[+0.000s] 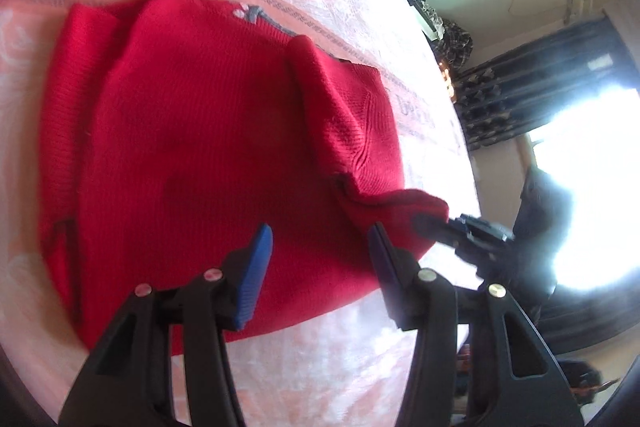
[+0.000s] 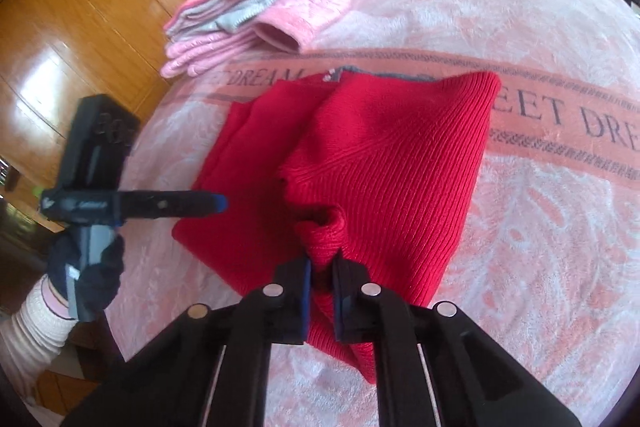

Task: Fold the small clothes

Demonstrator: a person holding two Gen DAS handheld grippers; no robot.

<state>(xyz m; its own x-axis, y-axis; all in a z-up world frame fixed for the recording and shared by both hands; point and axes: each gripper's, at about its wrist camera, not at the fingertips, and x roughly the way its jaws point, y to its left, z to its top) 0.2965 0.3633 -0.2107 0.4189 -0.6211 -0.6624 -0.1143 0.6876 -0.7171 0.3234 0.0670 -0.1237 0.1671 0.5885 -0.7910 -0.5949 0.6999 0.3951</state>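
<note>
The red sweater lies on the bed, and its right side looks folded in already. The right gripper has its fingers pinched shut on a bunched sleeve end at 6 o'clock in its view, while the left gripper hangs wide open over the sweater, holding nothing. I think the sleeve fold is under way; next, lay it flat across the middle and let go.

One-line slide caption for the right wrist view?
Right gripper pinches a fold of the red knit sweater on a pink blanket; left gripper hovers open beside it.
</note>
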